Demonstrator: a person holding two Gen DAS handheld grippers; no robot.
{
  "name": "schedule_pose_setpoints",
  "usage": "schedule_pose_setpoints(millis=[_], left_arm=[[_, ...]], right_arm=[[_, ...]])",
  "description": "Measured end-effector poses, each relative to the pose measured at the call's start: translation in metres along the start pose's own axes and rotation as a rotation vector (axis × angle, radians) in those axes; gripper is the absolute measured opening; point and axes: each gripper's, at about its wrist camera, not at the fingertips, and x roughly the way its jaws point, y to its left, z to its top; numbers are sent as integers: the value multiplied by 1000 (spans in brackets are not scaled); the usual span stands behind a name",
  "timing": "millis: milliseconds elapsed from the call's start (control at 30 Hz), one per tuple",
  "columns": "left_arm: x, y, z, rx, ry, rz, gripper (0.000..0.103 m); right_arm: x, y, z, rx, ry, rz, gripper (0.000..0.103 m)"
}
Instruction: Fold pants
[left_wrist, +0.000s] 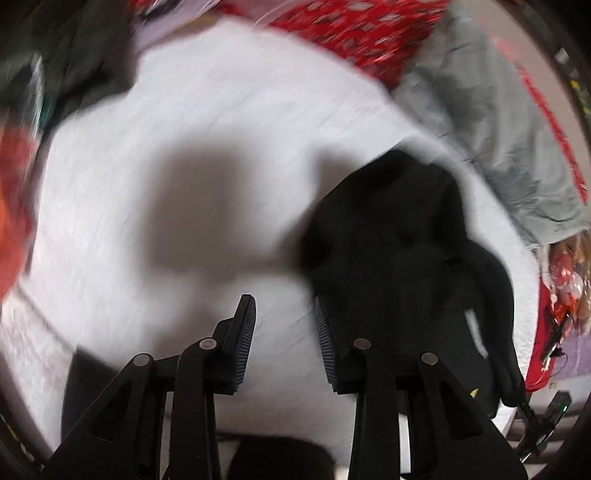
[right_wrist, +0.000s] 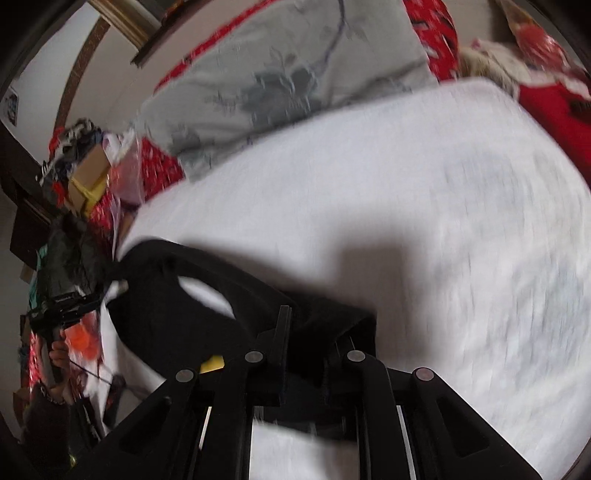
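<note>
Black pants (left_wrist: 402, 251) lying bunched on the white sheet (left_wrist: 221, 122), right gripper (right_wrist: 306, 332) pinching their near edge, left gripper (left_wrist: 284, 321) hovering spread and empty just left (blurred frames), next probably needing a second corner grasped.

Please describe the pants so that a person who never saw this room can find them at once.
Find the white sheet that covers the bed. The pants lie crumpled on it, below the grey floral pillow, with one part between the right gripper jaws. They are plain black; the fabrics nearby are white, grey or red.
</note>
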Motion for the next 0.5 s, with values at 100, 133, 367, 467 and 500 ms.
schedule_pose_setpoints(millis=[100,133,367,467,500], left_arm=[[1,20,-6,-74,20,-30,31],[-6,22,-5,-90,9,-68,31],[-52,-54,32,43,-39,-160,55],[-51,-90,63,29,13,-168,74],[-49,-96,72,19,37,-158,74]], right_arm=[[10,2,-18,-5,37,-24,17],[10,4,-21,-8,38,-32,17],[9,5,-17,19,26,-32,17],[8,2,-12,48,22,-21,17],[9,1,-12,51,23,-18,18]])
